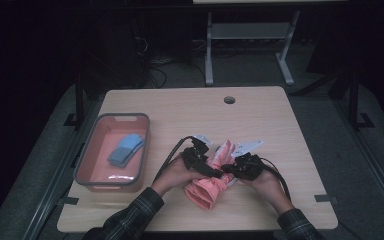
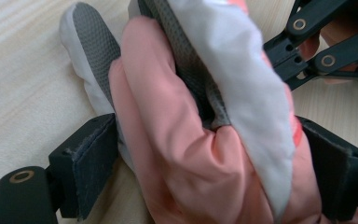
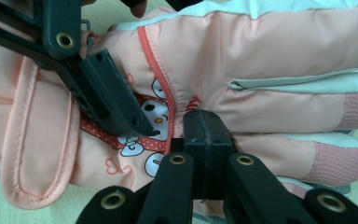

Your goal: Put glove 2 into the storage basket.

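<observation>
Pink ski gloves (image 1: 211, 181) lie as a stacked pair at lower centre of the high view, on the wooden table (image 1: 260, 115), cuffs toward the bottom edge of the frame and fingers pointing up toward frame centre.

Left gripper (image 1: 203, 165): comes in from the left of the pair. In the left gripper view its two black jaws stand wide, one at lower left and one at lower right of the frame, with the bunched pink and grey-white glove fabric (image 2: 200, 140) filling the span between them. Fabric lies against both pads; cannot tell whether they press on it. A grey textured fingertip rests on the table at upper left of that view.

Right gripper (image 1: 236, 170): comes in from the right, meeting the gloves just beside the left gripper. In the right gripper view its jaws are together at lower centre, tips against the glove (image 3: 261, 70) near the cartoon print, with no gap showing. Whether fabric is pinched between them is not visible.

Grey and pink bin (image 1: 87, 159) sits at left of the high view, well apart from the gloves, holding a blue glove (image 1: 126, 149).
</observation>
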Demonstrator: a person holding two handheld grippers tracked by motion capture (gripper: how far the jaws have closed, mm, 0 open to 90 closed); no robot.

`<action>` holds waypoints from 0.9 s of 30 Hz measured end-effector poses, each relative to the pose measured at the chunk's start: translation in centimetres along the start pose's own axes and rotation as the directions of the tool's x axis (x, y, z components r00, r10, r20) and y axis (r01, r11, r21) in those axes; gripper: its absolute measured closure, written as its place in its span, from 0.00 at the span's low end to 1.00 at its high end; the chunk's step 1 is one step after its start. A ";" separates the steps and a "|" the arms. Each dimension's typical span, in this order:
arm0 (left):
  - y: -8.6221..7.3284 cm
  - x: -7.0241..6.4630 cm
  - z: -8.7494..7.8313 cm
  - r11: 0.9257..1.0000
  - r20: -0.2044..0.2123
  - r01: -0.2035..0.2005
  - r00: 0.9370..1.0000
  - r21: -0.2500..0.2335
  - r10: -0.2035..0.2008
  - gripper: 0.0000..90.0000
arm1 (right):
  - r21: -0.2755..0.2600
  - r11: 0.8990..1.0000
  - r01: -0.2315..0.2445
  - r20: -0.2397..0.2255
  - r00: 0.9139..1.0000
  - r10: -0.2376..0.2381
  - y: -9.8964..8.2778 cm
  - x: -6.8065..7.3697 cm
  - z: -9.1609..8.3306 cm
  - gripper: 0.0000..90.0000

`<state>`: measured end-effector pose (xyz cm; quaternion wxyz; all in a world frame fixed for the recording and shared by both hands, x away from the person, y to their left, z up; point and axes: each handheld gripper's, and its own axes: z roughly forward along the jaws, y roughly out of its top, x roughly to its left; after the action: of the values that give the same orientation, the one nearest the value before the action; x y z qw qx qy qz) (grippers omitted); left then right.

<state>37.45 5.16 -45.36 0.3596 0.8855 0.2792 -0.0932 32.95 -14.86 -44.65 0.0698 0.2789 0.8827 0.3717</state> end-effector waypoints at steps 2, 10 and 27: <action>0.0 0.0 0.2 1.000 -0.002 0.004 1.000 0.006 -0.004 0.14 | -0.001 1.000 0.000 -0.002 1.000 0.000 -0.1 0.1 0.0 1.00; -0.4 0.3 0.5 0.998 0.042 0.064 0.997 0.006 -0.064 0.14 | -0.010 1.000 0.000 -0.006 1.000 0.000 -0.2 0.1 0.1 1.00; -0.5 0.3 0.5 0.997 0.069 0.070 0.995 0.011 -0.070 0.37 | -0.004 1.000 0.000 -0.017 1.000 0.000 -0.1 0.0 0.5 1.00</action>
<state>37.42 5.21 -46.15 0.3616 0.8730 0.2970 -0.1377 33.04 -14.60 -45.03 0.0626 0.2756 0.8826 0.3757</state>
